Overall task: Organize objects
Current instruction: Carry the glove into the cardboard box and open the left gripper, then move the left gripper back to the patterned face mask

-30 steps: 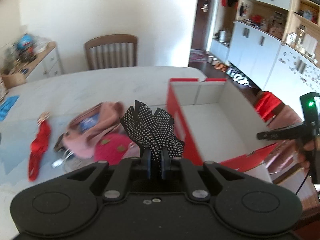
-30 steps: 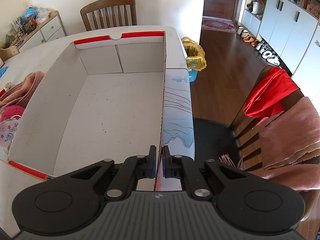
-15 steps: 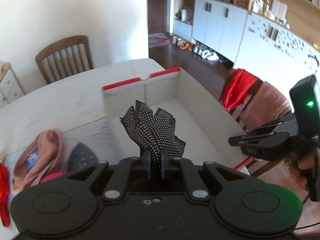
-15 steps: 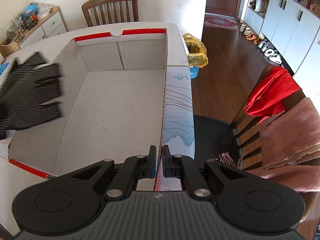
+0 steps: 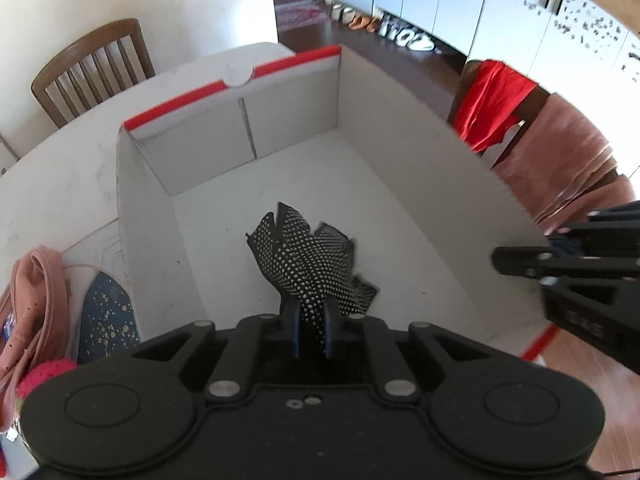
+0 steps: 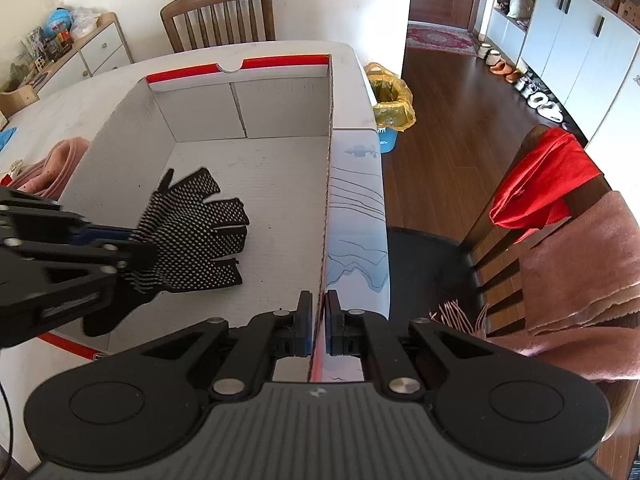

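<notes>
The right hand-held gripper (image 6: 319,328) points steeply down, its jaws pinching the near right wall of the cardboard box (image 6: 330,128). The left hand-held gripper (image 5: 311,330) tilts down over the box interior, jaws clamped on the black dotted glove (image 5: 308,260), which hangs above the box floor. Left of the box, pink clothing (image 5: 28,300) lies on the desk (image 5: 60,184).
</notes>
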A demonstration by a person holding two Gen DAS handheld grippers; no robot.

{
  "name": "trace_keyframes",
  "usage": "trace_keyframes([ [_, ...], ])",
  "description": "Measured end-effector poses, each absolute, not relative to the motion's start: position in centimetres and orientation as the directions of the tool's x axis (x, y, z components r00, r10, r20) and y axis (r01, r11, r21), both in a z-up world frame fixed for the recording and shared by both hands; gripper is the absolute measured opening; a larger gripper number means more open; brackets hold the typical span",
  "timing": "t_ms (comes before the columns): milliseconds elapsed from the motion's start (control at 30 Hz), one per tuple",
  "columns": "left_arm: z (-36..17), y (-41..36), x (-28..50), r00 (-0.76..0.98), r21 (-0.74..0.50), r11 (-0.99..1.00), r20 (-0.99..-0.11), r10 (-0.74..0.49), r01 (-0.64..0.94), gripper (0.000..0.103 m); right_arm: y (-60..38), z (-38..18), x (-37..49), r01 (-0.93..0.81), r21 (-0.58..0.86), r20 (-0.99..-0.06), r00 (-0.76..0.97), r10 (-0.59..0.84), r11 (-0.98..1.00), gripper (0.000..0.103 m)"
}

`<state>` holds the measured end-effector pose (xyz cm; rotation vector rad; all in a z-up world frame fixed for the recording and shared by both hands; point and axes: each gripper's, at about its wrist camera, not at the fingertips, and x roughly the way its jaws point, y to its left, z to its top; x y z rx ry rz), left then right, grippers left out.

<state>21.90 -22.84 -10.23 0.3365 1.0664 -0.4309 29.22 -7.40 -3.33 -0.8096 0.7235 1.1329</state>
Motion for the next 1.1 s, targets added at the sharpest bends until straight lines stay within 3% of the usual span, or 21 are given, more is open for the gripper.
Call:
trace_keyframes([
  [333, -12.9, -23.1, 23.5, 0.307, 0.038, 0.862, -0.942, -0.139, 0.506, 0.021, -7.3, -3.3, 29.3, -0.959, -0.183, -0.837, 0.266, 0.478, 0.215, 0.005],
  [600, -12.6, -22.1, 23.0, 0.309, -0.012, 0.862, -0.931, -0.194, 0.506, 0.055, -7.2, -3.4, 29.2, -0.960, -0.184, -0.839, 0.265, 0.476, 0.211, 0.005],
  [933, -7.9, -20.2, 21.0, 0.408, -0.025, 0.867, -0.875, -0.261, 0.498, 0.058, -7.1, -3.3, 29.1, -0.960, -0.186, -0.841, 0.265, 0.471, 0.207, 0.005],
  [1100, -4.9, -18.4, 20.0, 0.484, -0.004, 0.872, -0.831, -0.275, 0.490, 0.066, -7.0, -3.3, 28.9, -0.960, -0.191, -0.844, 0.266, 0.466, 0.203, 0.005],
])
